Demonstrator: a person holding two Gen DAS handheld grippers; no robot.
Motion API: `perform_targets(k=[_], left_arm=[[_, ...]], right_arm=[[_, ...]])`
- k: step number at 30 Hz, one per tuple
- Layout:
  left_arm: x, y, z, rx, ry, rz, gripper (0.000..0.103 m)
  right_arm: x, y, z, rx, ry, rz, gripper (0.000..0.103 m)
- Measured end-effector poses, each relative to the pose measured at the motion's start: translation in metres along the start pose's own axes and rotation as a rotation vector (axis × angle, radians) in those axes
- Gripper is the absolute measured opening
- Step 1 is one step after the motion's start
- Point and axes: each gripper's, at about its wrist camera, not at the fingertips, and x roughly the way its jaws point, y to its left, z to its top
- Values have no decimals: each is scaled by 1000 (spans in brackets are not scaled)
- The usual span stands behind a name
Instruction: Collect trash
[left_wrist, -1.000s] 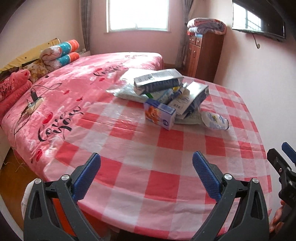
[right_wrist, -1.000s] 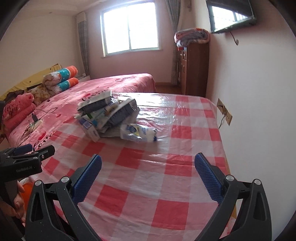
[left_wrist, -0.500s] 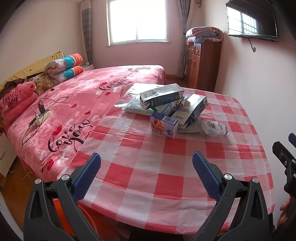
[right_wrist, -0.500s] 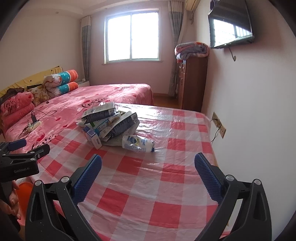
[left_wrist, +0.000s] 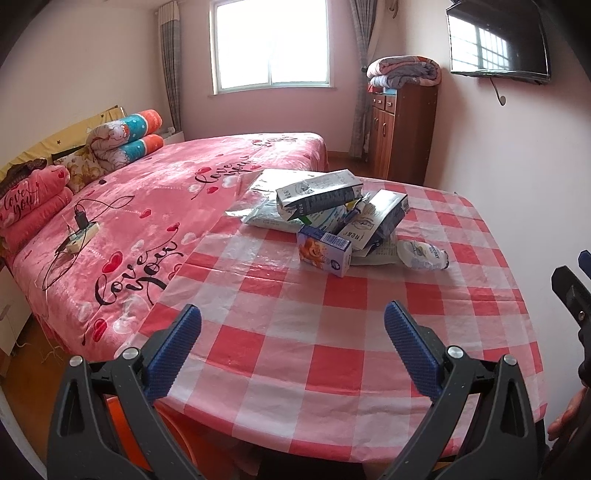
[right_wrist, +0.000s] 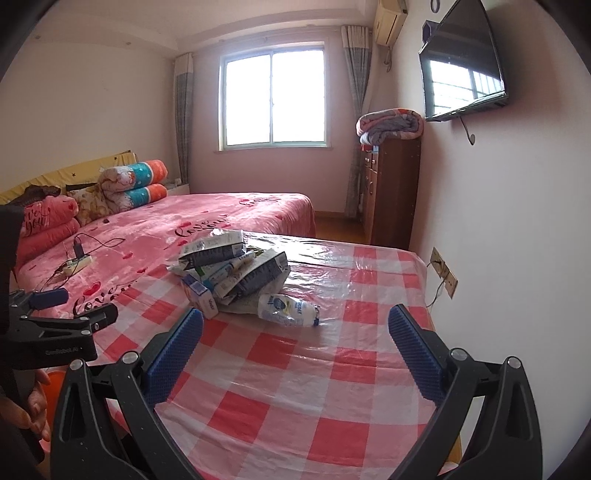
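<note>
Jaws spread wide on both grippers, nothing gripped, trash pile untouched on the bench.

Heaped toward the far middle of the checked bench (left_wrist: 332, 354): the trash pile (left_wrist: 332, 218) of cartons and wrappers, with a small orange-and-blue box (left_wrist: 324, 251) leaning at its near edge and a crumpled white bottle (right_wrist: 286, 308) lying loose just beside it on the right. Held low at the near edge, well apart from the pile: left gripper (left_wrist: 291, 325) and right gripper (right_wrist: 295, 326). Judged best to start with the outliers: bottle for the right, small box for the left, each straddled across its narrow side before closing. Worth avoiding a pull on the lower cartons, since the stack looked ready to slide. Glimpsed below the near edge, something orange (left_wrist: 122, 428), possibly a bin, though too hidden to tell. Beyond the bench, the pink bed (left_wrist: 147, 199).
</note>
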Motion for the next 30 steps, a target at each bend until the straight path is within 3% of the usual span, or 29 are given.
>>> perform_targets(k=[14,21,25,30], left_arm=[[6,7,-11,-9,21,-16,100],[14,13,-16,-1,28,20,100],[23,16,-17,0,35,29,100],[37,12,-20,28,50,43,100]], right_arm=[[18,18,-12,-17,107,70,99],[36,24,-11,-10,130,83,99],[46,25,-23,-18,122,74,99],[74,19,-42,3,187,89,99]])
